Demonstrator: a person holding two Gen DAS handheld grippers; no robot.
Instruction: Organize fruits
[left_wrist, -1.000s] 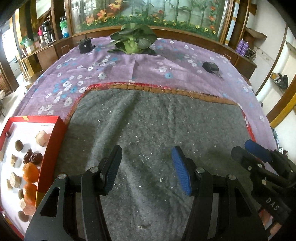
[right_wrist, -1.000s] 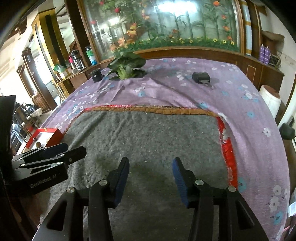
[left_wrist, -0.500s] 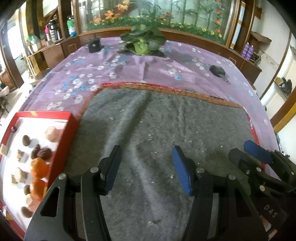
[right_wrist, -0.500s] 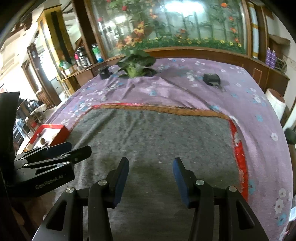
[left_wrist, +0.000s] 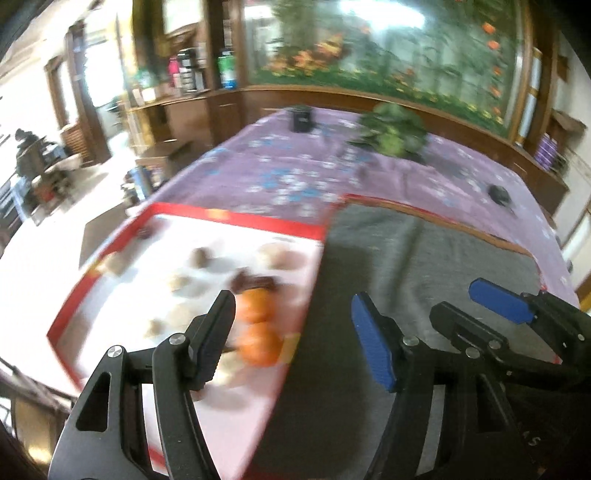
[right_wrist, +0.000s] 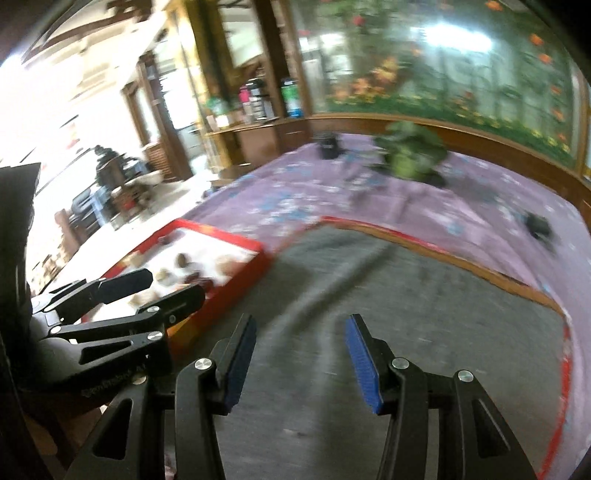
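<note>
Both views are smeared with motion blur, so read the small detail loosely.

Your left tool (left_wrist: 291, 317) is spread wide with nothing between its fingers; it hangs over the right-hand edge of the red tray (left_wrist: 258, 220). Your right tool (right_wrist: 299, 341) is just as wide apart and empty, over the grey felt mat (right_wrist: 424, 314), beside the left one.

Where the fruit is: two oranges (left_wrist: 256, 323) sit touching each other near the tray's right wall, closest to your left tool. Just behind them lies a dark reddish-brown cluster (left_wrist: 255, 282), too blurred to name. Further in, several pale and brown lumps (left_wrist: 201, 256) lie apart from one another over the white floor of the tray. No fruit shows on the mat or on the cloth.

How far along: everything fruit-like is inside the tray. The oranges look paired; the rest looks loosely spaced, not in clear rows. That fits a tray waiting to be sorted out and equally a tray already filled and grouped. The pictures do not settle which.

Materials and shapes:
- Tray: shallow, rectangular, stiff red walls, smooth white bottom
- Oranges: round, bright, likely firm and prone to roll
- Small lumps: irregular, matte, some rounded, some blocky
- Mat: coarse grey felt, creased, edged in red and gold trim
- Purple flowered cloth (left_wrist: 314, 177): thin, wrinkled, covering the table beyond the mat
- Leafy green plant (left_wrist: 395, 133) at the far end
</note>
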